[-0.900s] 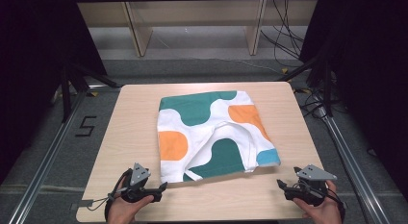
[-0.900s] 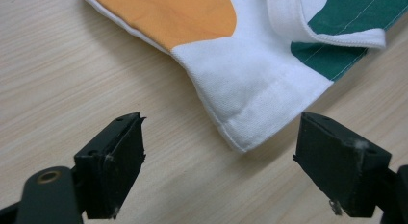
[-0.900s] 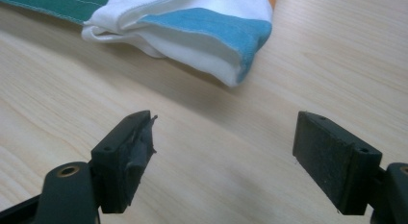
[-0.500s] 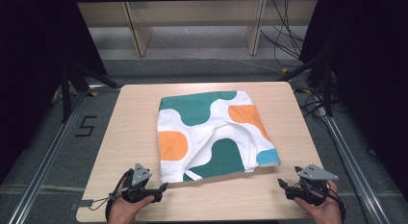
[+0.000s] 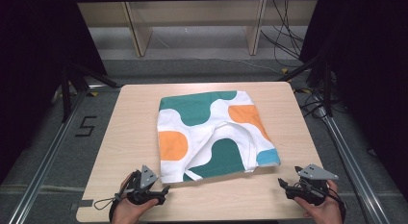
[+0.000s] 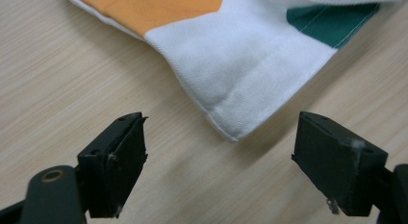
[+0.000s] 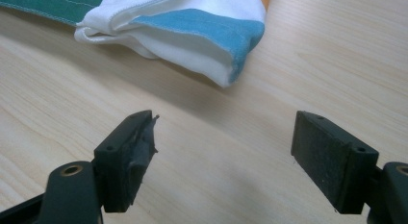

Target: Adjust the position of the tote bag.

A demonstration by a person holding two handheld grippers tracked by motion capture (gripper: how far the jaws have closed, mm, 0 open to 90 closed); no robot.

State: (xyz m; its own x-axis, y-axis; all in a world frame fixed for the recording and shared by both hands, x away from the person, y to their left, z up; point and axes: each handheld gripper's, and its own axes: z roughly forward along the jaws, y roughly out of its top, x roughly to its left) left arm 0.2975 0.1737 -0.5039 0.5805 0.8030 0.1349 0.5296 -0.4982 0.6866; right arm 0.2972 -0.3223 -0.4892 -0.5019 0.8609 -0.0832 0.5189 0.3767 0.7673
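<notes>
A folded cloth lies flat in the middle of the wooden bench, printed with wavy patches of green, orange and white and a small blue patch at its near right corner. A white strap or tie lies looped across its top side, with one end trailing past the near edge.

My left tool sits low at the near left of the bench, just short of the cloth's near left corner. In the left gripper view that white hemmed corner points down toward the gap between my jaws, close in front of them but not between them. The jaws stand wide apart and hold nothing; bare wood shows between them.

My right tool rests near the near right edge of the bench, a little apart from the cloth's blue corner. In the right gripper view that corner lies ahead of the jaws, its folded layers stacked with white under blue and a strip of green running off to the left. Here too the jaws are spread wide with nothing in them, only the bench surface between them.

Both of my hands come in from the near edge, each wrapped around its tool, with a cable looping off the left one.
</notes>
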